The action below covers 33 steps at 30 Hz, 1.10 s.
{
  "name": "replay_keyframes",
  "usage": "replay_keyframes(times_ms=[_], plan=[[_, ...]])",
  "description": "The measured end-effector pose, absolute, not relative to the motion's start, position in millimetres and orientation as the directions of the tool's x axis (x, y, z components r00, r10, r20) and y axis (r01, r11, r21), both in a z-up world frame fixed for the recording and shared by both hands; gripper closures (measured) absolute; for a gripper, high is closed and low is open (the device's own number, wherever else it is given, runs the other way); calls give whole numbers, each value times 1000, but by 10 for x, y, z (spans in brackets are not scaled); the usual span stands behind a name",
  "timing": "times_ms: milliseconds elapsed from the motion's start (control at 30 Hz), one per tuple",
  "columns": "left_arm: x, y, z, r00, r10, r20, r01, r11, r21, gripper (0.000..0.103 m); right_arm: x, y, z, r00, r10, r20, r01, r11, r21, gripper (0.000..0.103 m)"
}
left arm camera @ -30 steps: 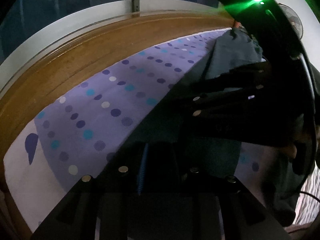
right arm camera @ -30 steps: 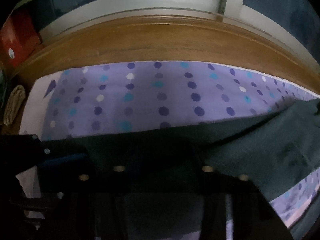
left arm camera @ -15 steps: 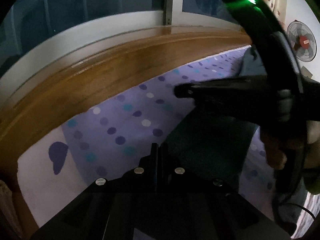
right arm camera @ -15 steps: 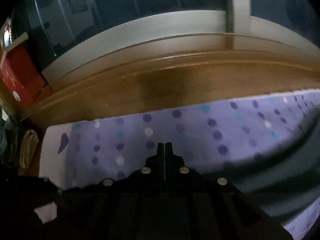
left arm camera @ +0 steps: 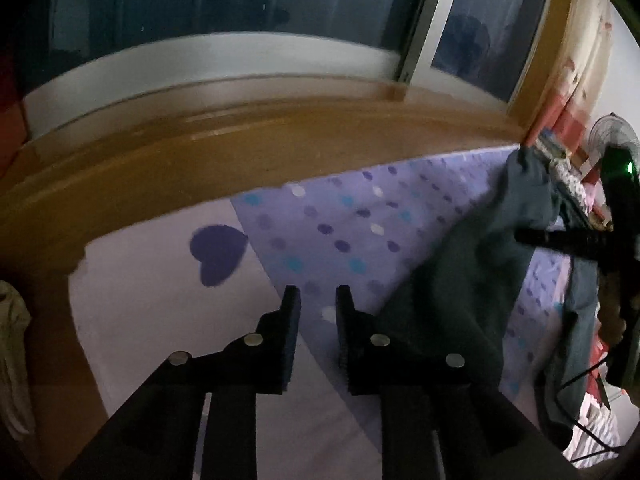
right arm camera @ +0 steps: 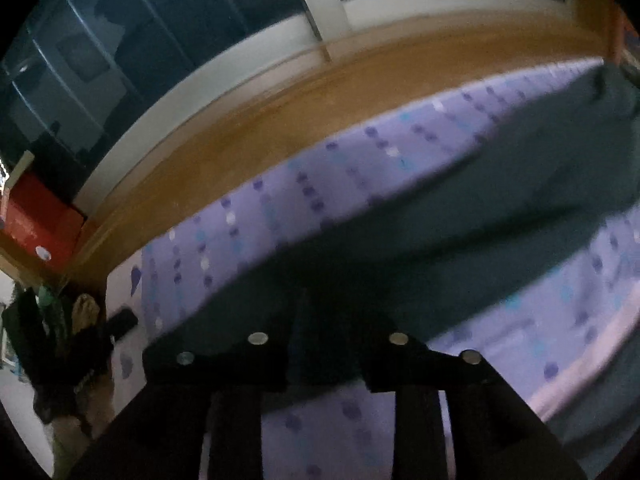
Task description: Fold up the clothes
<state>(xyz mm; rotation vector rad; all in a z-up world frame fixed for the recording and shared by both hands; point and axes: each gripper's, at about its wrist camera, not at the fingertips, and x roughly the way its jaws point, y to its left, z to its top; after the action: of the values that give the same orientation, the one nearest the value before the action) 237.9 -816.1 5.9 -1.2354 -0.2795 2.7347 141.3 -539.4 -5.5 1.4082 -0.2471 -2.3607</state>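
The room is dim, and a dark teal garment (left arm camera: 472, 280) lies spread across a bed sheet (left arm camera: 348, 232) of lilac cloth dotted in purple, blue and white, with a paler panel on its left carrying a purple heart (left arm camera: 216, 252). Seen from the left wrist, the left tongs (left arm camera: 317, 300) hang over the dotted sheet with their jaws parted and opening, bare sheet showing in the gap and nothing between them; the garment's near edge lies just beside the right-hand finger. From the right wrist the picture is blurred: the right tongs (right arm camera: 324, 320) sit low over the garment (right arm camera: 460, 224), their jaws also opening, and dark cloth fills the space between the fingers, though I cannot tell whether the pads press on it. Off to the right in the left view, the other tool shows as a black bar with a small green light (left arm camera: 630, 168), above the garment's far end. Behind the bed runs a broad wooden ledge (left arm camera: 248, 148) under a dark window (left arm camera: 240, 8). A red box (right arm camera: 36, 220) stands at the far left, and a fan (left arm camera: 612, 136) at the far right.
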Motion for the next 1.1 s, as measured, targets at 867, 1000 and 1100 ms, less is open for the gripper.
replay_keyframes(times_ms=[867, 1000, 1100], plan=[[2865, -7904, 29, -580, 105, -808, -271, -960, 69, 78, 2954, -6266, -207, -303, -451, -839, 572, -791, 218, 54], [2801, -7914, 24, -586, 191, -788, -381, -923, 60, 78, 2972, -6345, -222, -368, -429, -825, 450, -859, 246, 54], [2737, -7931, -35, -582, 255, -772, -456, -888, 51, 78, 2996, -6413, -274, -439, -355, -825, 315, -921, 229, 54]])
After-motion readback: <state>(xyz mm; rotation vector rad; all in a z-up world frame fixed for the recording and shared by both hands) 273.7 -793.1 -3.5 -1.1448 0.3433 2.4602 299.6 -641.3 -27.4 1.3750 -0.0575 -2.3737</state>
